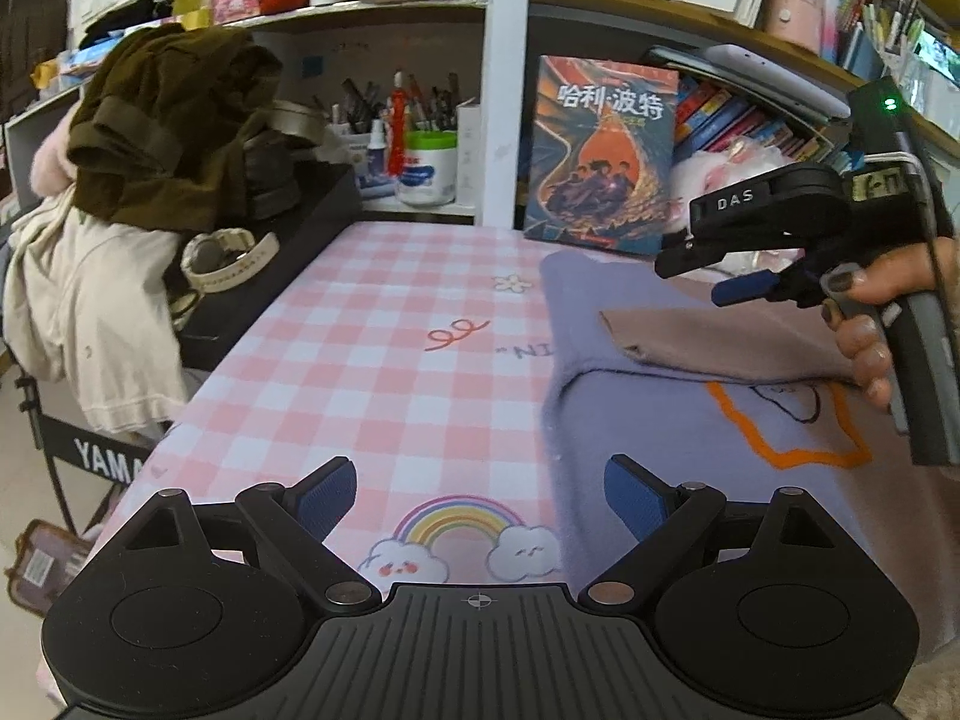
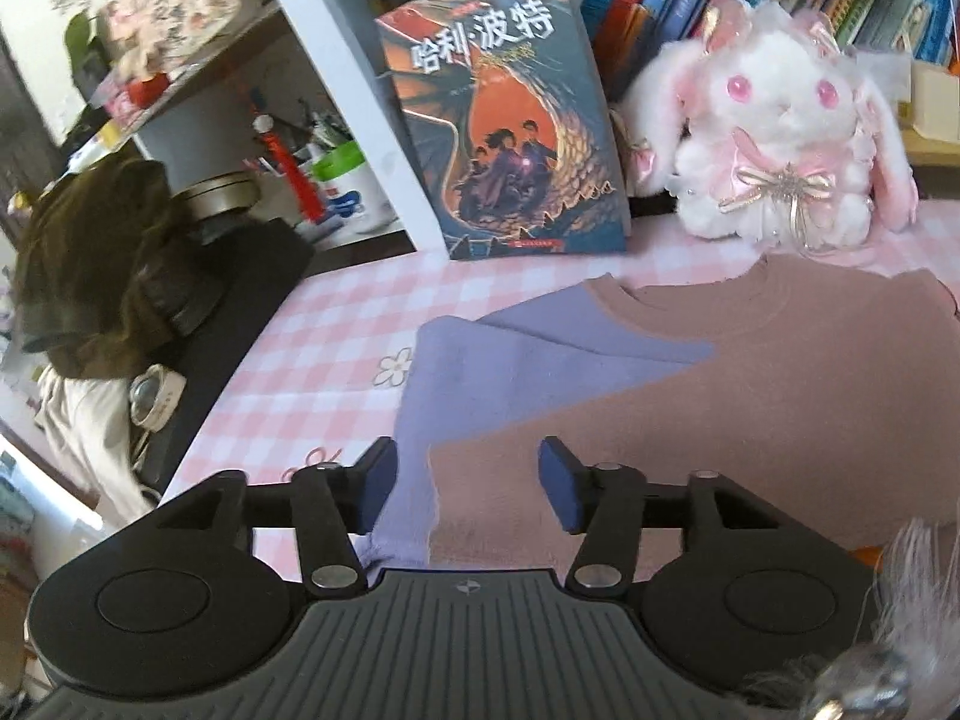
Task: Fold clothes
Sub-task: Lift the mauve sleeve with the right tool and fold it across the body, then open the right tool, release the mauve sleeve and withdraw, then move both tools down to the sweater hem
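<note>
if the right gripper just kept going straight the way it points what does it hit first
Most likely the shirt: the open right gripper points over its folded purple sleeve and mauve body. If it passes above the cloth, the upright book comes next; height is hard to judge.

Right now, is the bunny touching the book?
Apart. The right wrist view shows a plain gap, with shelved books behind, between the bunny and the book.
</note>
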`<state>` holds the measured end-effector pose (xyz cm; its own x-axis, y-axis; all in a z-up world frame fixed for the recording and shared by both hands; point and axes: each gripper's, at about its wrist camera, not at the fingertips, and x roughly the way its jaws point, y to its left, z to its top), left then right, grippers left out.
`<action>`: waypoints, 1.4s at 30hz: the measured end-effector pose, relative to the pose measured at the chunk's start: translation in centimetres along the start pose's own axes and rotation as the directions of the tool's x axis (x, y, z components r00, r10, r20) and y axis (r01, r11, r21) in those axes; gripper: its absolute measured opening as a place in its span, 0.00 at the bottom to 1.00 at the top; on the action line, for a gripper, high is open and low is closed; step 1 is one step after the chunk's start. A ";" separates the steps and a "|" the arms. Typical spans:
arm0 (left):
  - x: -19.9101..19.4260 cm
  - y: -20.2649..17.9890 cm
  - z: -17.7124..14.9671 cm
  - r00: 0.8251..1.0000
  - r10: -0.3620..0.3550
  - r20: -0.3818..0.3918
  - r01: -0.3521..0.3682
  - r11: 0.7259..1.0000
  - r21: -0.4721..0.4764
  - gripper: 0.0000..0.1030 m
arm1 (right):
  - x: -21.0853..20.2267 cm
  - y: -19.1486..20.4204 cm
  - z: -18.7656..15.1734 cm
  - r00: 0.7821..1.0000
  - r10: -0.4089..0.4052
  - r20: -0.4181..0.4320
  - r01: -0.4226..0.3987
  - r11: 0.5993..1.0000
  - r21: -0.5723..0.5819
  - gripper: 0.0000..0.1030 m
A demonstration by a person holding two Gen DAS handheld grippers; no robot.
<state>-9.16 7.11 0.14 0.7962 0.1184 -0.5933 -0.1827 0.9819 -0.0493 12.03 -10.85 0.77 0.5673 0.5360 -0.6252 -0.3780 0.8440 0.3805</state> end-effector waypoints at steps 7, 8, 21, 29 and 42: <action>1.0 -1.3 0.6 0.998 -0.062 0.002 0.062 0.998 0.031 0.89 | -4.2 -2.1 -1.7 0.999 -0.047 0.027 0.046 0.998 0.034 0.57; 1.2 -1.5 0.6 0.997 -0.071 0.000 0.071 0.997 0.036 0.89 | -4.8 -2.5 -2.2 0.998 -0.062 0.028 0.061 0.997 0.038 0.57; 2.0 -6.3 0.8 0.982 -0.184 -0.040 0.187 0.976 0.115 0.90 | -13.7 -5.9 -11.4 0.949 -0.316 0.027 0.316 0.948 -0.031 0.64; 0.6 -9.5 0.0 0.981 -0.186 -0.054 0.192 0.973 0.130 0.90 | -17.7 -8.1 -13.5 0.924 -0.377 0.062 0.377 0.926 0.018 0.70; -4.4 -14.4 -3.9 0.982 -0.157 -0.108 0.176 0.963 0.205 0.91 | -23.5 -10.6 -18.9 0.928 -0.371 0.042 0.370 0.928 0.041 0.74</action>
<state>-12.29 -8.12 0.32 0.7479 -0.0538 -0.6616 0.0828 0.9965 0.0126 -11.17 -32.77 -1.42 0.6971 0.1846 -0.6928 -0.1111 0.9824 0.1500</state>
